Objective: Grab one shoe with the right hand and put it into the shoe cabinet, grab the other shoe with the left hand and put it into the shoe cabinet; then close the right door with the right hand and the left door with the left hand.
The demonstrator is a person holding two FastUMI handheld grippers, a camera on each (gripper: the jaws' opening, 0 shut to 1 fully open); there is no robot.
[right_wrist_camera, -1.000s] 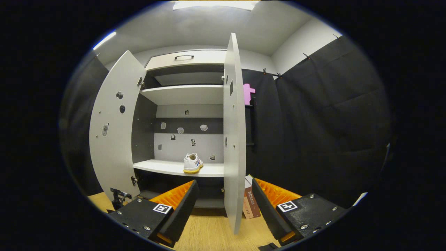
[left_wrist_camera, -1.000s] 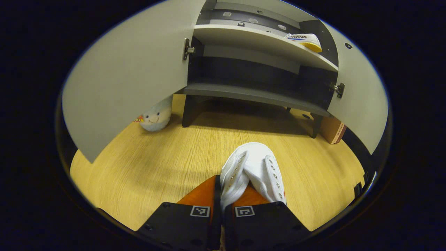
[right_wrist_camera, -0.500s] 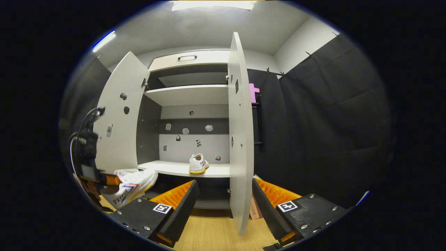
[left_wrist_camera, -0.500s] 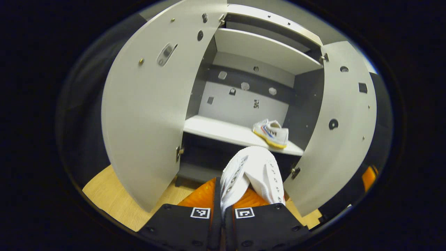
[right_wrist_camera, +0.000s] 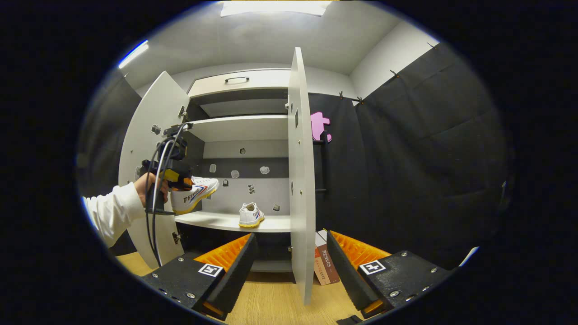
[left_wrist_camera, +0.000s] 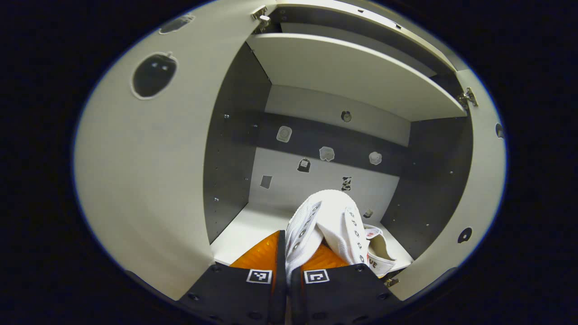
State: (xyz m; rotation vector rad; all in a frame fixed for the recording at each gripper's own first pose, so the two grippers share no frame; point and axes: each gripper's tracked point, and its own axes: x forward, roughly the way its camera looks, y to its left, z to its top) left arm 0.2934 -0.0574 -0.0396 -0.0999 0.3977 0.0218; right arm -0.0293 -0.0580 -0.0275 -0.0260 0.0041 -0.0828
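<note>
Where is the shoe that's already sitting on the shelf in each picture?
Left gripper view: the shelved shoe peeks out low and right of middle, half hidden behind the held shoe in the left gripper.
Right gripper view: the shelved shoe stands on the white shelf, just left of the right door.
Shared landmark: the small stickers on the cabinet's back wall.

Wood-grain floor (right_wrist_camera: 271, 302), black cloth wall (right_wrist_camera: 406, 158) (clipped up), ceiling light (right_wrist_camera: 275, 8).
</note>
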